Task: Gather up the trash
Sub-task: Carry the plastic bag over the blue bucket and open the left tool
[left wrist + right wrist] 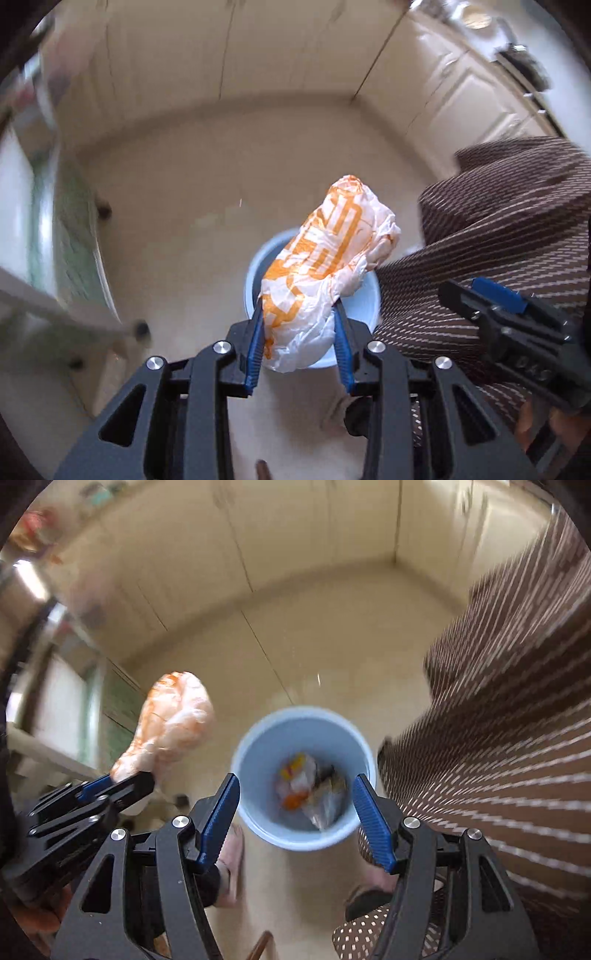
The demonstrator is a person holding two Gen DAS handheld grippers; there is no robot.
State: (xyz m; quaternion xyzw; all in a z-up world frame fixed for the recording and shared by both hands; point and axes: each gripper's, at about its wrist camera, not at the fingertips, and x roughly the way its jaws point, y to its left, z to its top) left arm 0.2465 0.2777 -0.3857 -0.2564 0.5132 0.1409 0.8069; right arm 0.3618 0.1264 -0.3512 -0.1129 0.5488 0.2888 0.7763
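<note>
Left claw (300, 332) clamped around something; right claw (295, 812) spread wide.

A home kitchen, by the look of it. Cream cabinet doors (469, 99) along the walls, a worktop (517, 48) with blurred items above them. Glossy beige floor tiles (332, 657) underfoot. A small blue bin (255, 738) on the floor, wrappers (310, 790) inside. Slippered feet (231, 864) beside the bin, brown patterned house clothes (498, 720) alongside.

Wrapper (325, 266) above bin (258, 738); trash (310, 786) inside.
</note>
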